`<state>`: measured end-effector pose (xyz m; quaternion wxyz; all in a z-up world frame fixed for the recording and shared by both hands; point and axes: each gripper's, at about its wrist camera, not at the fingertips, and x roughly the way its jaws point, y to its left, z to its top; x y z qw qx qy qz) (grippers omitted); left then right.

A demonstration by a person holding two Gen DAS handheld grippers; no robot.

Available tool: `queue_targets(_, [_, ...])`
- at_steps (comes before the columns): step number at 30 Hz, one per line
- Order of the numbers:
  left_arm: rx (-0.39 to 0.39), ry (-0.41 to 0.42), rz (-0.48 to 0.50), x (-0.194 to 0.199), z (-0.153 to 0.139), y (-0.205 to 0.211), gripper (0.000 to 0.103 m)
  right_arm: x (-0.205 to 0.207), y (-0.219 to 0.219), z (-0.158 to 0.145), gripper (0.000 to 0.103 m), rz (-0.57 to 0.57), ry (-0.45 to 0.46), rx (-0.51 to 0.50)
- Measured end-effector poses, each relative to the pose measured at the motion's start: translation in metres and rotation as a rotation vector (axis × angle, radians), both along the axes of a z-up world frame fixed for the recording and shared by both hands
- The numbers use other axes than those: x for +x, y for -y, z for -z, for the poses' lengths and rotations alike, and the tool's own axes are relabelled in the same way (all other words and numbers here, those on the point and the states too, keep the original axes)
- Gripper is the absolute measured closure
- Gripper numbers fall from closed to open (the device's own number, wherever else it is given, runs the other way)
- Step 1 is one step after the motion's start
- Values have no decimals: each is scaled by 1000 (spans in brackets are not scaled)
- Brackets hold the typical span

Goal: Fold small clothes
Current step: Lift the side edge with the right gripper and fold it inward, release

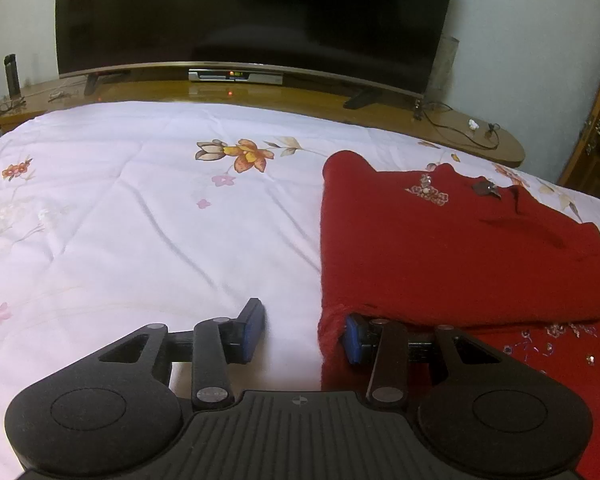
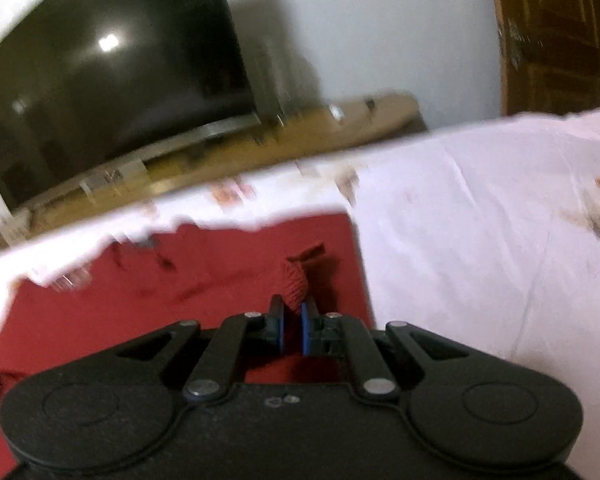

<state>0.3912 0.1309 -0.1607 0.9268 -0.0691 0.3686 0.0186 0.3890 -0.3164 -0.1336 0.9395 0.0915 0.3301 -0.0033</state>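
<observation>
A red knit garment (image 1: 440, 240) with beaded flower trim lies folded on the right of the bed. My left gripper (image 1: 305, 330) rests at its near left corner with jaws apart. One blue-padded finger (image 1: 253, 330) lies on the bare sheet, and the other finger (image 1: 355, 338) is tucked under the folded red layer; nothing is pinched. In the blurred right wrist view, my right gripper (image 2: 293, 314) is shut on a bunched piece of the red knit garment (image 2: 294, 286), held just above the rest of the red cloth (image 2: 172, 320).
The bed is covered by a white sheet (image 1: 132, 220) with flower prints. Behind it a wooden shelf (image 1: 260, 92) carries a large dark television (image 1: 256, 16), a set-top box (image 1: 236, 76) and cables. A wooden door (image 2: 556, 32) stands at the far right.
</observation>
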Motion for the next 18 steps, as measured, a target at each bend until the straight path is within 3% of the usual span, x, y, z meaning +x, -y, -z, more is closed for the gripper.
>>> queue_targets(2, [2,-2,5,0,0,0,61,6,1,11,94,16,-49,-8])
queue_targets(18, [11,-2,28,1,-1,-1,61,7,-12,7,93,62,-56,-50])
